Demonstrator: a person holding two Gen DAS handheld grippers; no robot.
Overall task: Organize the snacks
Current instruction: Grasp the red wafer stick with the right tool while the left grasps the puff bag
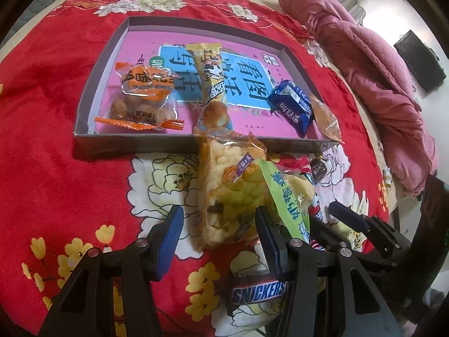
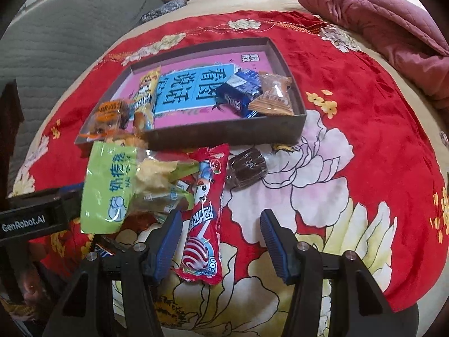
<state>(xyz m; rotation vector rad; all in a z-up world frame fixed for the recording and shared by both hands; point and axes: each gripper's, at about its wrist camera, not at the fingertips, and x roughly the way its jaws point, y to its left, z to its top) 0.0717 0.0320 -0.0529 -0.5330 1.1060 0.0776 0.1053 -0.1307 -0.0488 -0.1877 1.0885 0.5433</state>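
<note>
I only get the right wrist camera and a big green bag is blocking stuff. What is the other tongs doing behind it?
Observer: The left tongs are open, with a clear pack of rice crackers lying between them, not squeezed.
Operator: Is that pack in the box yet?
Observer: No. It lies on the red blanket, and its far end just reaches the box's near wall.
Operator: Any chocolate hiding from me?
Observer: Yes, a Snickers bar lies on the blanket, right under those tongs.
</note>
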